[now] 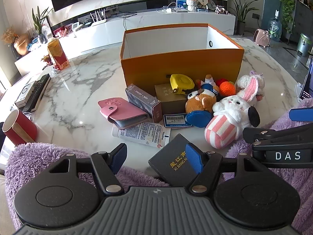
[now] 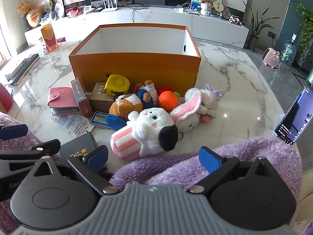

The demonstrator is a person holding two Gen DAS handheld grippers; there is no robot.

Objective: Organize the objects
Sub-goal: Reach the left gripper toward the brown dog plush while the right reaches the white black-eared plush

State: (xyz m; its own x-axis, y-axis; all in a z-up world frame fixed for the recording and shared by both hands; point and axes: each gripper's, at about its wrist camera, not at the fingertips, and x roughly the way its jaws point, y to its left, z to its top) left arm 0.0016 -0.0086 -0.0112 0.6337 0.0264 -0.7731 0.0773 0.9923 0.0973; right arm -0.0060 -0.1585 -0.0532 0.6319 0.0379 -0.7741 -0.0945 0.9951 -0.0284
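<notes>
Start of sorting, nothing yet picked. Left gripper and right gripper wide open, empty, low over purple blanket. Toys, cards, booklet heaped before empty orange box. Next, likely: close on nearest item, lift over box wall.

Red cup, remote control, phone on stand, pink heater

Both cameras sit low at the near edge of the table, each looking forward past its own jaws. Both see the toy pile close ahead and the orange box behind it.
</notes>
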